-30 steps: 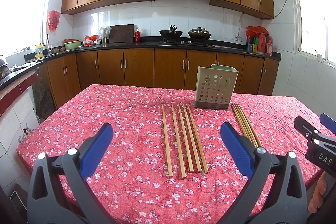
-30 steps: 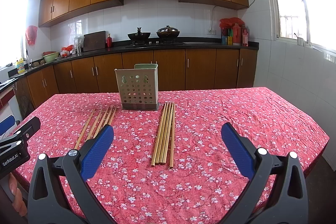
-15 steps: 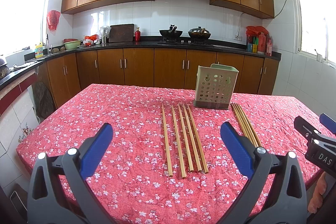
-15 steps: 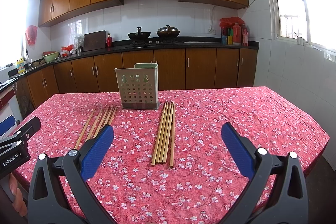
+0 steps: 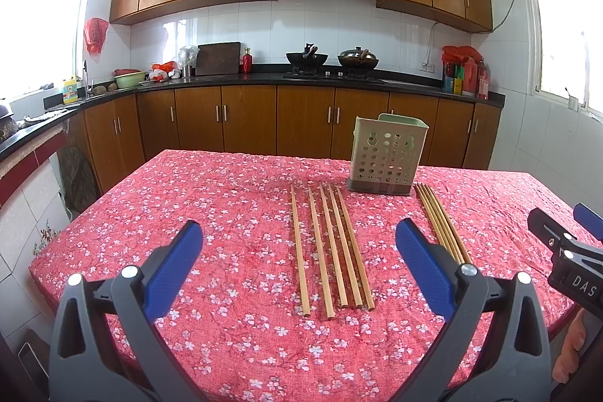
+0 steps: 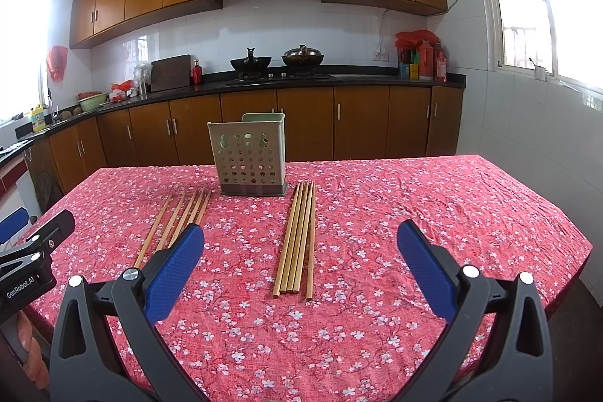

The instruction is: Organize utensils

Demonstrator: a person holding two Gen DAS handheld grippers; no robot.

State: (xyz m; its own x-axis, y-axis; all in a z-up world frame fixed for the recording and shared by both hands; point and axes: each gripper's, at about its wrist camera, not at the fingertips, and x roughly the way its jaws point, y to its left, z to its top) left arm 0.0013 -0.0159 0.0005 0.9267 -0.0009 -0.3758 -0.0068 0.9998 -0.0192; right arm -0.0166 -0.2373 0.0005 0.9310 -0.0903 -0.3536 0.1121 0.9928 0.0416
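Note:
A pale green perforated utensil holder [image 5: 387, 155] [image 6: 248, 157] stands upright on the red floral tablecloth. Several wooden chopsticks [image 5: 331, 245] [image 6: 177, 223] lie spread side by side to its left. A tighter bundle of chopsticks [image 5: 441, 225] [image 6: 297, 236] lies to its right. My left gripper [image 5: 299, 251] is open and empty, above the near table, short of the left group. My right gripper [image 6: 300, 251] is open and empty, short of the right bundle. Each gripper shows at the edge of the other's view.
The table [image 5: 211, 198] with the red cloth fills the foreground; its edges drop off left and right. Kitchen cabinets [image 5: 245, 123] and a black counter with woks [image 5: 307, 57] run along the back wall. Windows sit on both sides.

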